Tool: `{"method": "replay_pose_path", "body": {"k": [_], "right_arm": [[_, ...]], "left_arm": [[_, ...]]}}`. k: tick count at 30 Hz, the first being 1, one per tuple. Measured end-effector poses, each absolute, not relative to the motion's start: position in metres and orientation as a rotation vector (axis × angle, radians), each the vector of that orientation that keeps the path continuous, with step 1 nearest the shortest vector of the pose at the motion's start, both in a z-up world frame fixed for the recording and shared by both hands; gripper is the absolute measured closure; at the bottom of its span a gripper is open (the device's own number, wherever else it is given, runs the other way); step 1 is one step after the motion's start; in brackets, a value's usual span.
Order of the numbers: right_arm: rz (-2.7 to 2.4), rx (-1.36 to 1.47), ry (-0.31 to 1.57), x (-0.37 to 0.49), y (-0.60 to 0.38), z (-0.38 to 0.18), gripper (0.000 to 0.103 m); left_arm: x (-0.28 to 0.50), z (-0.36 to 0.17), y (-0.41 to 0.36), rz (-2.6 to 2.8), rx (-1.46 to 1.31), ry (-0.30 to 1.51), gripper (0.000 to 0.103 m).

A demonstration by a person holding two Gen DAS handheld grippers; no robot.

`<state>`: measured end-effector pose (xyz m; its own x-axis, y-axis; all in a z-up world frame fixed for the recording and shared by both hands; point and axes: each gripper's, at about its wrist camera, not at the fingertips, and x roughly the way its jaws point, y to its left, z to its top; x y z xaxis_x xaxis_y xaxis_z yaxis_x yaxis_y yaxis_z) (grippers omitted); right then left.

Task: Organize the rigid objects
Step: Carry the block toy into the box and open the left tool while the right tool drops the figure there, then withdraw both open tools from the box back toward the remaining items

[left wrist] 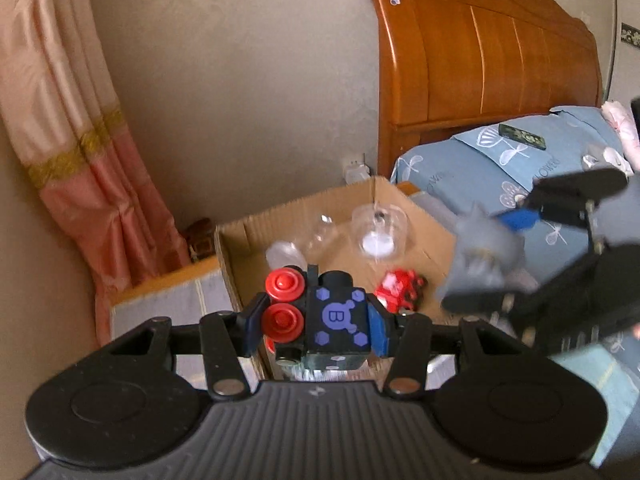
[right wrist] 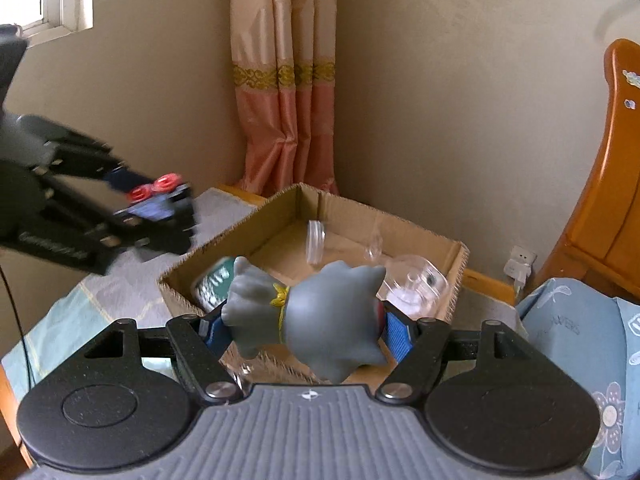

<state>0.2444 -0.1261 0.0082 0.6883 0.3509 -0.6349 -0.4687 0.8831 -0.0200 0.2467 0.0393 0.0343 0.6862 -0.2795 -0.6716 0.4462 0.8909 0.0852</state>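
My left gripper [left wrist: 316, 322] is shut on a black toy block with blue markings and two red round knobs [left wrist: 320, 316], held above the near edge of an open cardboard box [left wrist: 434, 220]. My right gripper [right wrist: 298, 330] is shut on a grey spiky toy figure with a yellow collar [right wrist: 304, 316], held over the box [right wrist: 456, 264]. The grey figure [left wrist: 480, 256] and right gripper [left wrist: 532, 256] show blurred at the right of the left wrist view. The left gripper with the black toy [right wrist: 160, 200] shows at the left of the right wrist view.
Inside the box lie clear plastic containers [left wrist: 378, 230], a round lid [right wrist: 316, 242], a red toy [left wrist: 400, 288] and a green-white item [right wrist: 212, 284]. The box stands on a cloth-covered stand [right wrist: 120, 292] beside a bed with a blue pillow [left wrist: 480, 160], a wooden headboard [left wrist: 480, 52] and a curtain [right wrist: 284, 80].
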Motion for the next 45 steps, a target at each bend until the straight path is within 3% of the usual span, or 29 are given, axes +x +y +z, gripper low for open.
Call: {"method": "replay_pose_path", "body": {"k": [4, 6, 8, 18, 20, 21, 22, 45], "right_arm": [[0.453, -0.165, 0.689, 0.259, -0.118, 0.002, 0.024], [0.447, -0.147, 0.68, 0.26, -0.118, 0.001, 0.009], [0.454, -0.128, 0.668, 0.256, -0.122, 0.001, 0.003], [0.449, -0.126, 0.666, 0.237, -0.135, 0.01, 0.001], [0.452, -0.126, 0.667, 0.233, -0.135, 0.011, 0.001], [0.451, -0.13, 0.669, 0.232, -0.134, 0.012, 0.0], [0.45, -0.134, 0.672, 0.23, -0.134, 0.012, 0.0], [0.295, -0.042, 0.729, 0.197, -0.143, -0.006, 0.0]], "left_arm": [[0.269, 0.035, 0.03, -0.398, 0.273, 0.705, 0.054], [0.279, 0.032, 0.025, -0.399, 0.269, 0.713, 0.054], [0.286, 0.029, 0.021, -0.391, 0.269, 0.723, 0.054], [0.308, 0.019, 0.018, -0.37, 0.254, 0.751, 0.053], [0.31, 0.018, 0.019, -0.364, 0.252, 0.742, 0.037], [0.311, 0.018, 0.019, -0.353, 0.247, 0.741, 0.013], [0.311, 0.017, 0.02, -0.322, 0.241, 0.731, 0.001], [0.24, 0.011, 0.042, -0.292, 0.182, 0.696, 0.001]]}}
